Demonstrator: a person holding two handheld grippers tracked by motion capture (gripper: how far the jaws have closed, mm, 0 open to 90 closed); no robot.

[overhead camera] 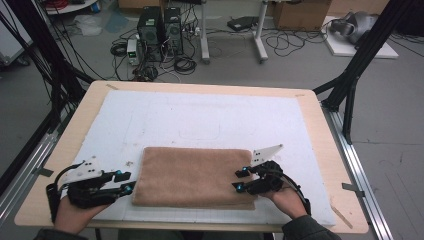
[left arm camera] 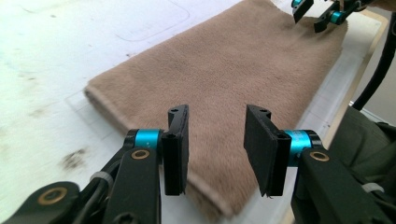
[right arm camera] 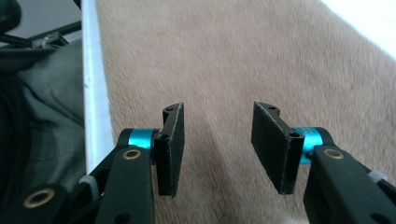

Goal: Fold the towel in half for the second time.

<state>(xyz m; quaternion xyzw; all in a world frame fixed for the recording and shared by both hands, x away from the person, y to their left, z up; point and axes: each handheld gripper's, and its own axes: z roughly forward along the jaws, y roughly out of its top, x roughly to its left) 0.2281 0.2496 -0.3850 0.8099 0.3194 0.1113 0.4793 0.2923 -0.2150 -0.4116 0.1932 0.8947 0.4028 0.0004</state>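
A folded brown towel lies flat on the white mat that covers the worktop, toward the near edge at about 6 o'clock of the mat, with its long sides running 9 to 3 o'clock. No label, brand or writing can be read on the towel, the mat or the hand-held grippers. At the towel's 9 o'clock end the left hand-held gripper points toward 3 o'clock, its tips just beside the short edge; in the left gripper view its jaws stand apart with nothing clamped, the near corner of the towel showing in the gap below them. At the 3 o'clock end the right hand-held gripper points toward 9 o'clock, its tips over the towel's surface; in the right gripper view its jaws are likewise parted, with only the brown pile seen between them and no cloth pinched. Beyond the worktop, at 12 o'clock, two dark computer towers stand on the floor among cables.
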